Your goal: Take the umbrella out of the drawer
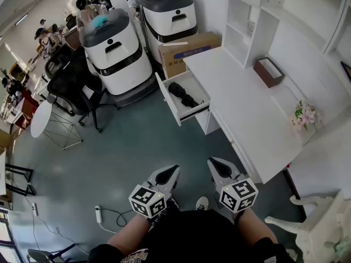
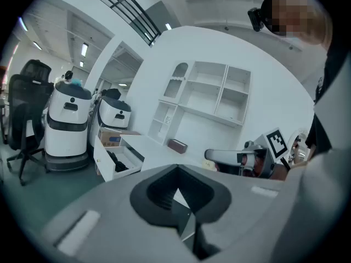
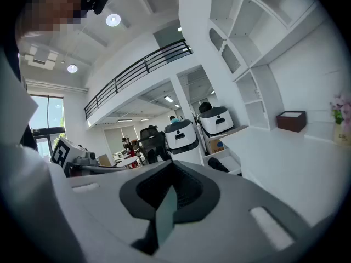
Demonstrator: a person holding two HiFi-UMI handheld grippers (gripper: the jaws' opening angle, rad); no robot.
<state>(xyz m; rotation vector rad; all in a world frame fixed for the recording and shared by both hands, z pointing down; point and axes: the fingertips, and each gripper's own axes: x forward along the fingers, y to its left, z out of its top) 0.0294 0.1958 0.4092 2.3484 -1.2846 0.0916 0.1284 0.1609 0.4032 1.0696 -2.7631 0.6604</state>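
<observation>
The fingers of the left gripper [image 1: 169, 174] are pressed together with nothing between them, and the fingers of the right gripper [image 1: 216, 166] are likewise closed and empty. Both grippers are held low in front of the person, side by side above the grey floor [image 1: 126, 147], pointing toward the white desk [image 1: 241, 103] and well apart from it. Ahead, the desk's drawer [image 1: 166, 98] is pulled out, and the black folded umbrella [image 1: 184, 95] lies inside it, toward the back. On the desk stand a brown box [image 1: 268, 72] and pink flowers [image 1: 304, 115]. Beyond the drawer sit a cardboard box [image 1: 189, 51], two white machines [image 1: 115, 51] and a black office chair [image 1: 74, 84]
</observation>
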